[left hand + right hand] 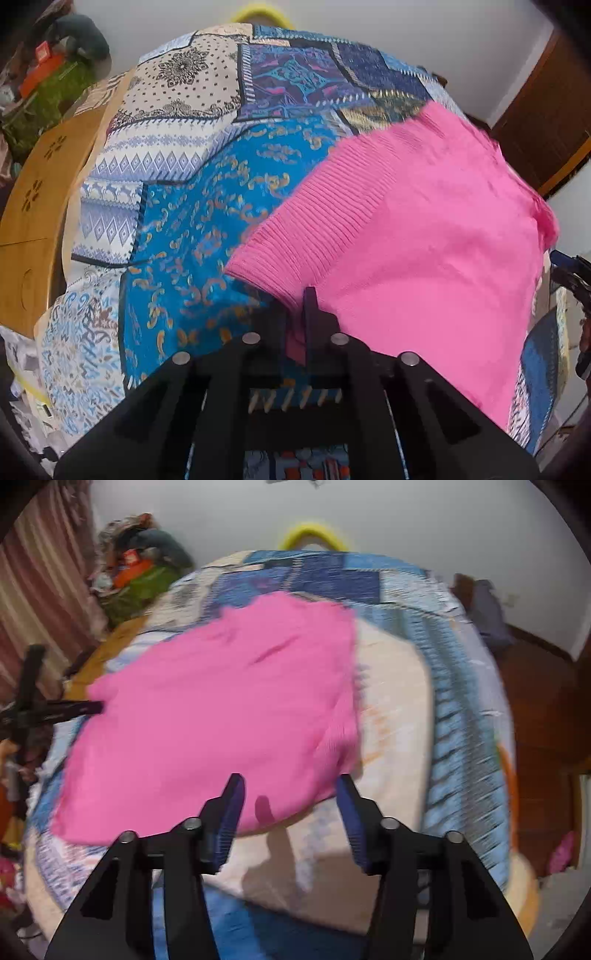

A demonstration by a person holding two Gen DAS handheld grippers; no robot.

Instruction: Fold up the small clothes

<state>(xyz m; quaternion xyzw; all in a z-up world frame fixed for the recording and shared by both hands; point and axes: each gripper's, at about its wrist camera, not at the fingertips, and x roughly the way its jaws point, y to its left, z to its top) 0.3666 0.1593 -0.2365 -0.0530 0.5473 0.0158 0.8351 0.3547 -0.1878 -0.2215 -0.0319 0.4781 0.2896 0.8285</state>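
A pink knit garment [417, 236] lies spread on a patchwork bedspread [207, 206]; its ribbed hem runs along the left edge. My left gripper [301, 317] is shut on the near corner of the hem. In the right wrist view the same pink garment [221, 709] lies flat ahead. My right gripper [290, 794] is open and empty, just above the garment's near edge, fingers [232, 805] astride it. The left gripper [74, 707] shows at the garment's left edge there.
The patchwork bedspread [424, 709] covers the bed. A wooden board [33, 206] lies at its left side. A pile of clutter [140, 557] sits far left by the wall, a yellow hoop [312, 531] behind the bed, and a wooden door [543, 122] at right.
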